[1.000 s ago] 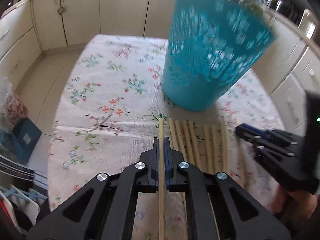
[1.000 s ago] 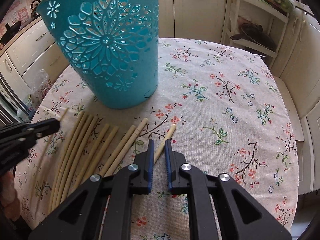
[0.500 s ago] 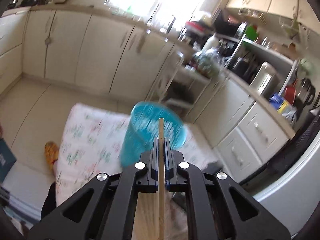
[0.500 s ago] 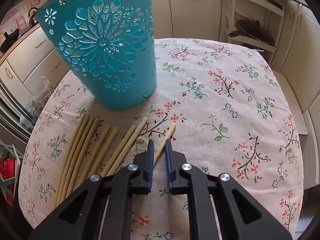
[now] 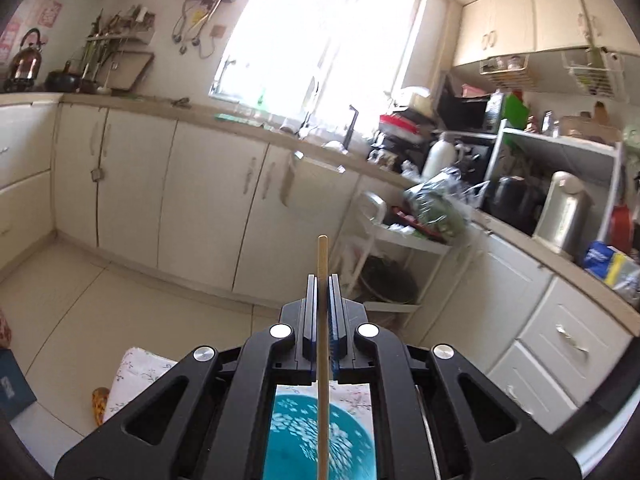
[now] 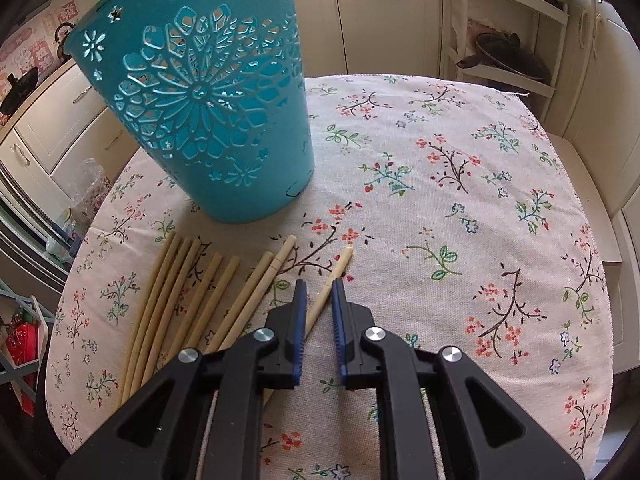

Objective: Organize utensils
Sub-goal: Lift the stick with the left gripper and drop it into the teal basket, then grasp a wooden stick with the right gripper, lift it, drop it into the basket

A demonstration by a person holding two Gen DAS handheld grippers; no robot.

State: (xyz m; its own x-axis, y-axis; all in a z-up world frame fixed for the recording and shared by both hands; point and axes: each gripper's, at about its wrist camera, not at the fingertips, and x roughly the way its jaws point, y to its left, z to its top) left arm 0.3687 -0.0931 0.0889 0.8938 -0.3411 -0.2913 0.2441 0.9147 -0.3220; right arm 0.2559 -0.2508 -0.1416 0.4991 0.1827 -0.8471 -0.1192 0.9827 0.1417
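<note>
Pale wood: one chopstick (image 5: 322, 320) is clamped between the shut jaws of the left gripper (image 5: 322, 292), its long axis running along the fingers, the tip standing out past them and the lower end passing down over the holder (image 5: 304, 432). The holder is seen directly beneath this gripper, through the gap in its frame, so the coming move is judged to be a lowering of the stick, end first, into the open mouth below.

Right gripper (image 6: 319, 292): jaws slightly apart, clamped on nothing. A single chopstick (image 6: 334, 280) is seen between and just beyond the blue pads (image 6: 300, 308), lying on the cloth (image 6: 460, 208), its long axis slanting away to the upper right, roughly in line with the fingers. Whether the pads touch it cannot be told. The right hand is the nearer to it.

To the left of that stick: further chopsticks (image 6: 192, 292) laid side by side in a loose fan, round-sectioned, uniform in colour, tips pointing toward the holder.

Beyond them: the holder, teal plastic, tapered, wider at the rim, its wall pierced with a large flower pattern and small stars, standing on the floral cloth just past the stick tips.
</note>
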